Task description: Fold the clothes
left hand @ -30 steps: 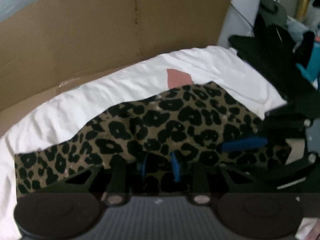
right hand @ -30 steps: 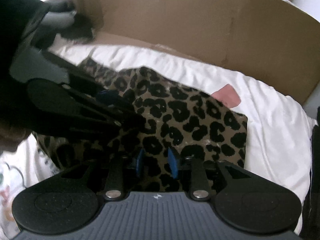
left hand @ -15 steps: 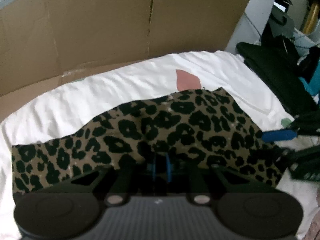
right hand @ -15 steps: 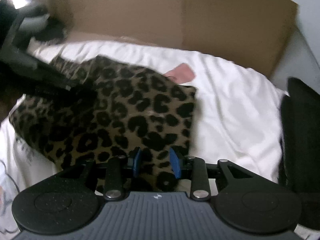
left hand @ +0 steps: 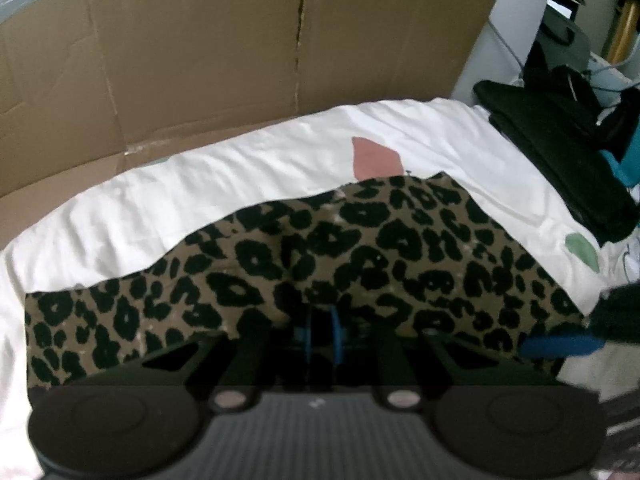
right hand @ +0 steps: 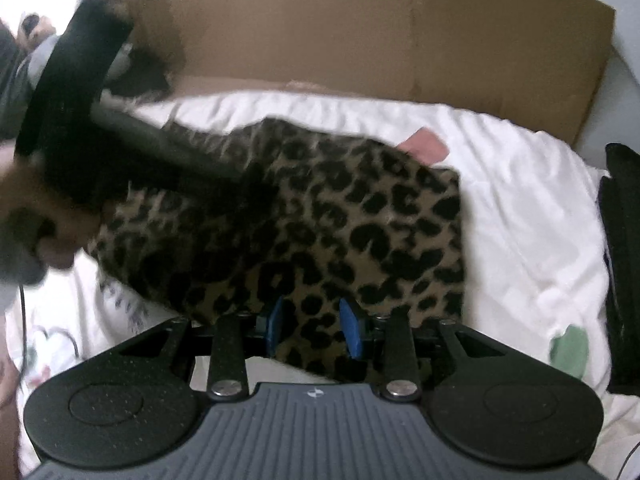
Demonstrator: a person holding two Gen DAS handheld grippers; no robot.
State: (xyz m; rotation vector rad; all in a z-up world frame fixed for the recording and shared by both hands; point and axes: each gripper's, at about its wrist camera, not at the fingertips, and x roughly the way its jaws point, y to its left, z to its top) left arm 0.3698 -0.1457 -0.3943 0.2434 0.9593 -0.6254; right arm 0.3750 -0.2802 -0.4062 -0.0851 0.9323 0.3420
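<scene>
The leopard-print garment [left hand: 360, 256] lay on the white sheet [left hand: 200, 196]. The left gripper [left hand: 320, 336] pinched its near edge; the right gripper [right hand: 312, 328] stood part-spread astride the hem, grip unclear. Uneven pulling could skew the fold.

White-sheeted bed [left hand: 248, 184], brown cardboard sheet [left hand: 240, 52] propped behind, pale wall [left hand: 516, 40] beyond.
</scene>
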